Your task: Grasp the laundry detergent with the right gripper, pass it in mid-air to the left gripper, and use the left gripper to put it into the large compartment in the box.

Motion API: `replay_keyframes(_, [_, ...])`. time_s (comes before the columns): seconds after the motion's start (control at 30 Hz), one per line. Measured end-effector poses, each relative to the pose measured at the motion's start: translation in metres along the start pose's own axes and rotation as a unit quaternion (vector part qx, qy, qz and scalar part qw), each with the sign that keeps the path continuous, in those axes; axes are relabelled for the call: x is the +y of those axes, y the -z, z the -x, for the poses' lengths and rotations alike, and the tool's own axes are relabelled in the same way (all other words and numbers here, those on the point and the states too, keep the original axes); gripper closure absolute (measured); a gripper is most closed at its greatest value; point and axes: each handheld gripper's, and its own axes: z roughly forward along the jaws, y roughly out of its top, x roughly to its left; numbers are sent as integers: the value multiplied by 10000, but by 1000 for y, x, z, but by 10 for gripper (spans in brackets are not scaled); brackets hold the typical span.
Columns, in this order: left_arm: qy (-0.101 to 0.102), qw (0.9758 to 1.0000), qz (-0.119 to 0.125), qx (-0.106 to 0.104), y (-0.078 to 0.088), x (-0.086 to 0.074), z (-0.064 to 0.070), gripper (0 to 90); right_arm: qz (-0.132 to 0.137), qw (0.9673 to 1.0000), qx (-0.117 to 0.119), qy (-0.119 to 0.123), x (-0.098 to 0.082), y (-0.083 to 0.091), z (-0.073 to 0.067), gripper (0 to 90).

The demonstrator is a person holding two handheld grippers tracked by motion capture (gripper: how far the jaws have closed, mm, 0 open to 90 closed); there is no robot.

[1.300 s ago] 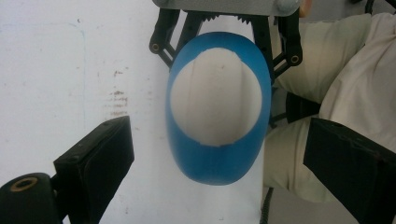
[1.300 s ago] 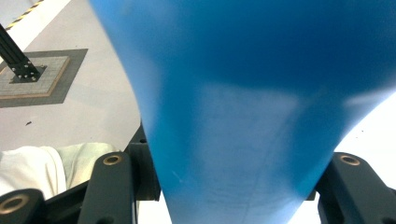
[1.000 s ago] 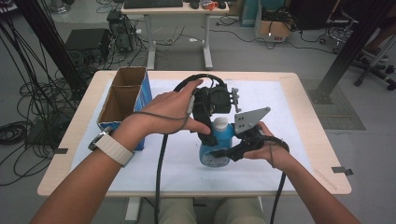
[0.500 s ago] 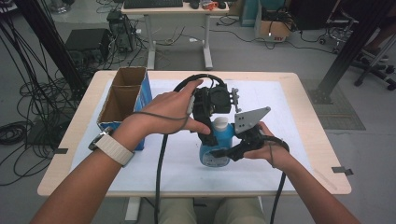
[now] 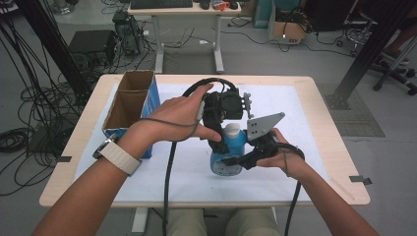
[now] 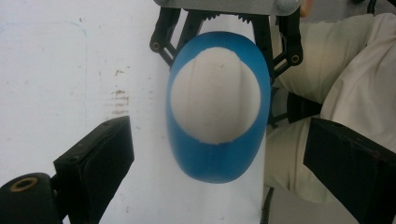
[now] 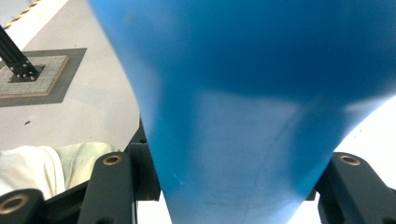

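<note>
A blue bottle (image 5: 231, 152) with a white cap (image 5: 232, 129) stands upright on the white sheet near the table's middle. My right gripper (image 5: 236, 160) comes in from the right and is shut on the bottle's lower body; in the right gripper view the blue bottle (image 7: 243, 107) sits between both jaws. My left gripper (image 5: 225, 125) hangs directly above the cap, pointing down. In the left gripper view it is open, one jaw standing well apart on each side of the white cap (image 6: 215, 95), touching nothing. The right gripper (image 6: 224, 28) clamps the bottle at the top of that view.
An open cardboard box (image 5: 129, 105) with blue sides stands at the table's left. A white sheet (image 5: 305, 123) covers most of the wooden table (image 5: 339, 162). The person's light trousers (image 6: 345, 84) lie just past the front edge. Black cables trail from both grippers.
</note>
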Motion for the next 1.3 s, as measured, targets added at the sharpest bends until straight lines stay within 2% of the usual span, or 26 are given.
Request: replay_keyframes(1.3, [23, 10000, -11, -4, -1, -1, 0, 88, -19, 10000, 37, -15, -1, -1, 0, 431])
